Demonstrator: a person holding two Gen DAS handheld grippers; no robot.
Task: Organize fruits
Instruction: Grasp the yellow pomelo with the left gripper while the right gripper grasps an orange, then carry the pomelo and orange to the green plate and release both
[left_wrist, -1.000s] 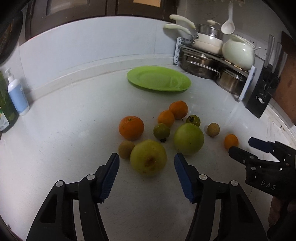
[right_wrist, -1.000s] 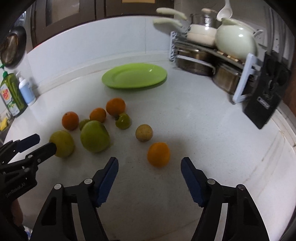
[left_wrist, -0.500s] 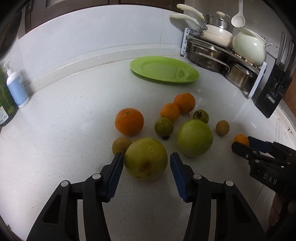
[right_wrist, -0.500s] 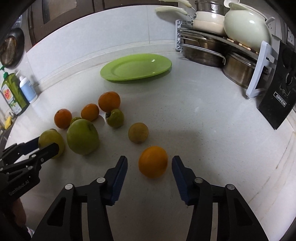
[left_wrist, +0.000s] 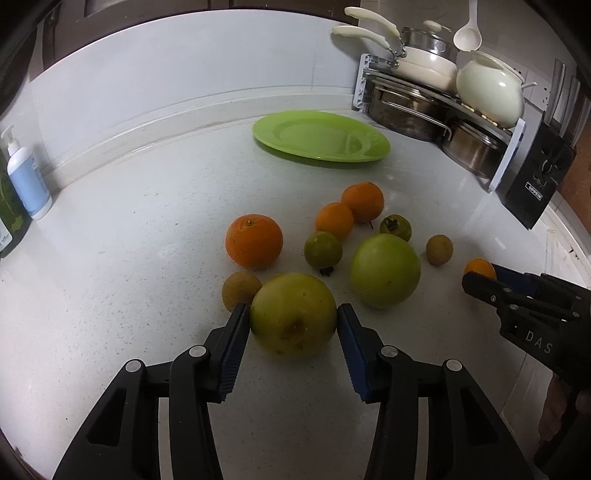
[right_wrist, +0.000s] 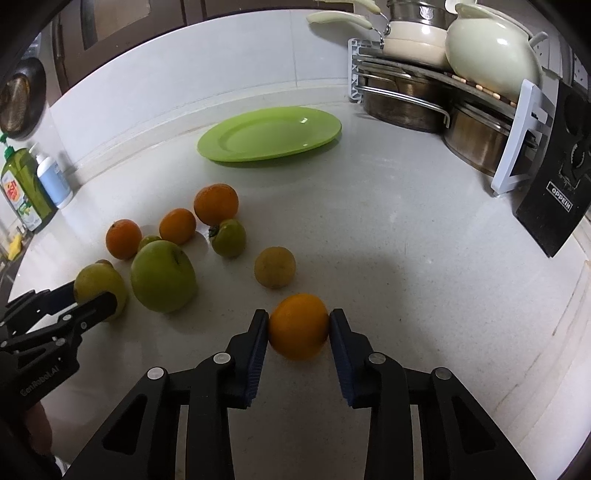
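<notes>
My left gripper (left_wrist: 293, 317) is shut on a large yellow-green apple (left_wrist: 293, 314) that rests on the white counter (left_wrist: 129, 266). My right gripper (right_wrist: 298, 326) is shut on a small orange (right_wrist: 298, 326), also on the counter. A greener apple (left_wrist: 385, 270), several oranges, two small green persimmons and two brown round fruits lie between them. An empty green plate (left_wrist: 321, 134) sits at the back, also in the right wrist view (right_wrist: 269, 133). The right gripper shows in the left wrist view (left_wrist: 480, 275), and the left one in the right wrist view (right_wrist: 92, 297).
A rack of pots and a cream pot (left_wrist: 487, 92) stands at the back right, with a black knife block (left_wrist: 539, 181) beside it. Soap bottles (left_wrist: 26, 177) stand at the far left. The counter's edge runs along the right.
Both grippers moved forward and closed: the left onto the yellow-green apple, the right onto the small orange. The fruits stay on the counter.
</notes>
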